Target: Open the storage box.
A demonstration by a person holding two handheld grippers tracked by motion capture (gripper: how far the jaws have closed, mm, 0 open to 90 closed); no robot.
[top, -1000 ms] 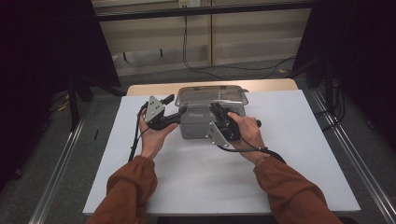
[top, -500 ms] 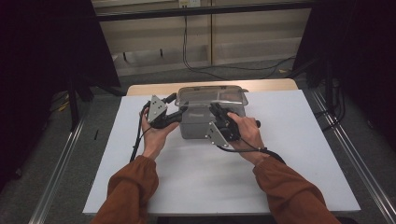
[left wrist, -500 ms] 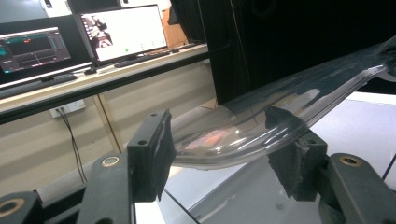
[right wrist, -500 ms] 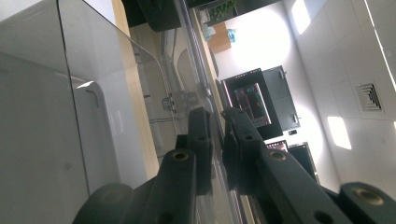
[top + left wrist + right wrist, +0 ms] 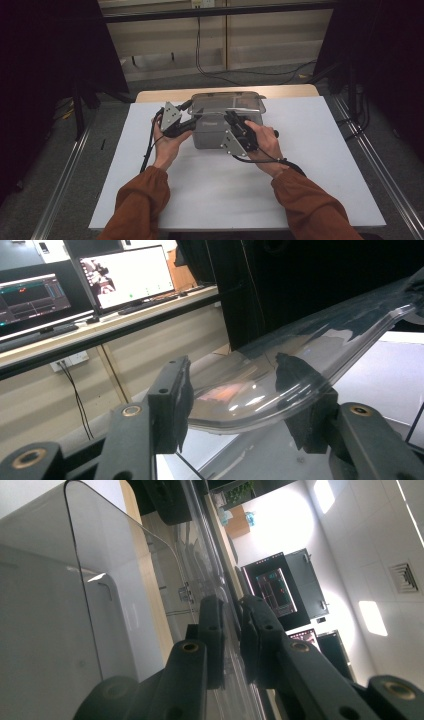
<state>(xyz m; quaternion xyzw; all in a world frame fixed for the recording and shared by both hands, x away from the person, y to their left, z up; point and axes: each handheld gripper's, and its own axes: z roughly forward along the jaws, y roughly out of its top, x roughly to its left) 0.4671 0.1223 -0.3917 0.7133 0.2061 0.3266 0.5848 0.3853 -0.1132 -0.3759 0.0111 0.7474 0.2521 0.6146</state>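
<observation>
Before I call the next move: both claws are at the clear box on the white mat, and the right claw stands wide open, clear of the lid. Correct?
Not quite. The right claw is shut on the lid edge, as the right gripper view shows. The rest stands: both claws are at the clear box on the white mat.

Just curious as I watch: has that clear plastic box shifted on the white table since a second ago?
No. The clear box keeps its place against the white table's far edge.
</observation>
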